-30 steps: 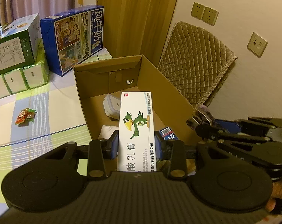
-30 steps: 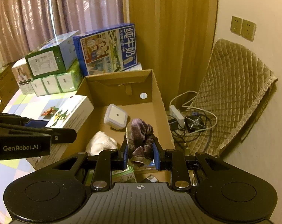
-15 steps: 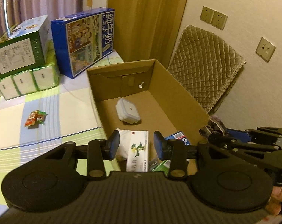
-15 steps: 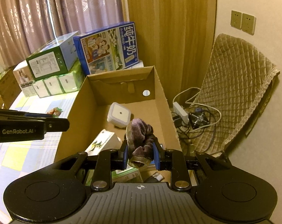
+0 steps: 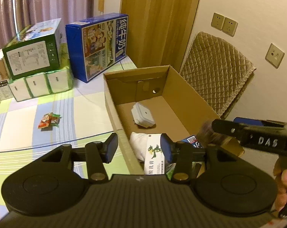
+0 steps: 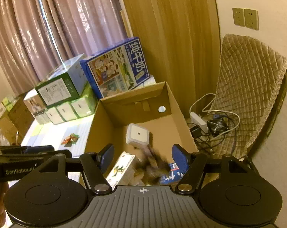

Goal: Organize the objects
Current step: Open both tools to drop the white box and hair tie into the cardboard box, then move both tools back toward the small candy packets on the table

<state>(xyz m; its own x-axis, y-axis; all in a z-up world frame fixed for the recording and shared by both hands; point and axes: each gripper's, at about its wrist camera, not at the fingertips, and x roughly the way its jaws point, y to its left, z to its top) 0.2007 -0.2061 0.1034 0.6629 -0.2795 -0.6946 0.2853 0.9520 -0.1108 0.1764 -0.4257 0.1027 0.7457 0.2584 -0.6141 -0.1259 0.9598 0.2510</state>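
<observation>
One cardboard box (image 5: 189, 102), holding one white plastic container (image 5: 143, 115), one parrot-printed carton (image 5: 155, 156) and one white cloth (image 5: 138, 144). One snack packet (image 5: 48, 120) on the desk (image 5: 86, 114). Three wall sockets (image 5: 224, 24).

Dim warm light, fisheye-bent edges, slight motion blur.
</observation>
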